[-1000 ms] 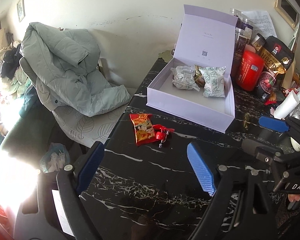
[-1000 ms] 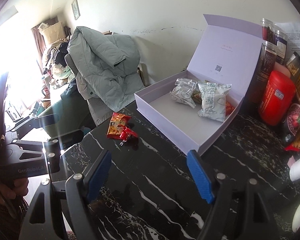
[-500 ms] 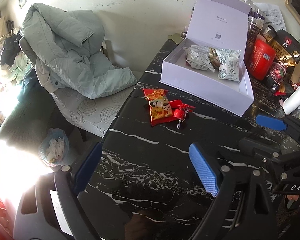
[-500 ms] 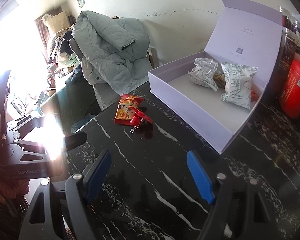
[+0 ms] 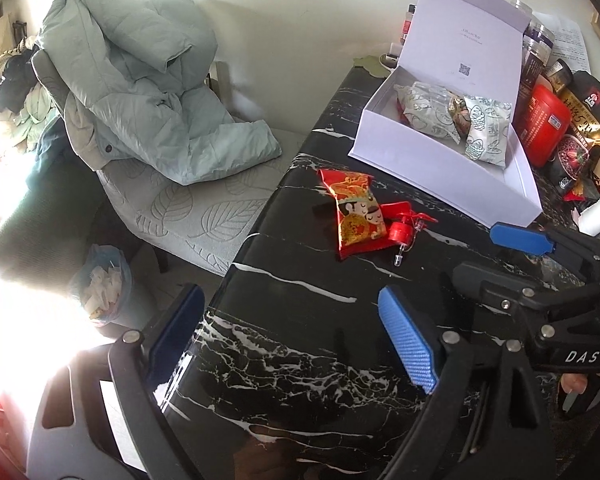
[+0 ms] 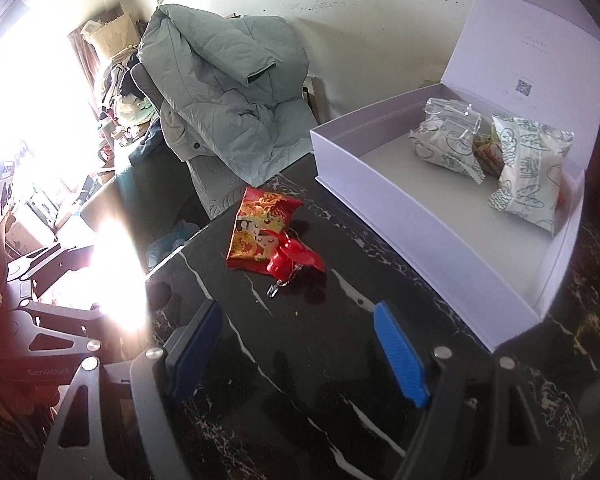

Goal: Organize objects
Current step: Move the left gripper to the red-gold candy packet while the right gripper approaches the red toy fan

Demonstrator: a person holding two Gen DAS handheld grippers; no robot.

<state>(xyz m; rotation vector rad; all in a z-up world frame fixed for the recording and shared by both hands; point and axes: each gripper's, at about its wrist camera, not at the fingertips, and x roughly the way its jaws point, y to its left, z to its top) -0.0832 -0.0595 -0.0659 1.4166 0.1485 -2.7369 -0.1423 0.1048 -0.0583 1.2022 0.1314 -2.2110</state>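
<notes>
Snack packet [image 5: 355, 210] lies beside open box [image 5: 444, 172]; hand-held grippers apart.

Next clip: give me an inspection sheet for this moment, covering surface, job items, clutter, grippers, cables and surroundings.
Surface: black marble table, white veins, glare at left.
Job's things: red snack packet and small red trinket lie touching, outside the open white box; two patterned pouches sit inside it.
Clutter: red canister, jars and dark bags crowd the box's far side.
Grippers: left gripper and right gripper both open, empty, above the table.
Cables: nothing seen.
Surroundings: pale green jacket draped over a chair; bin bag on the floor.
</notes>
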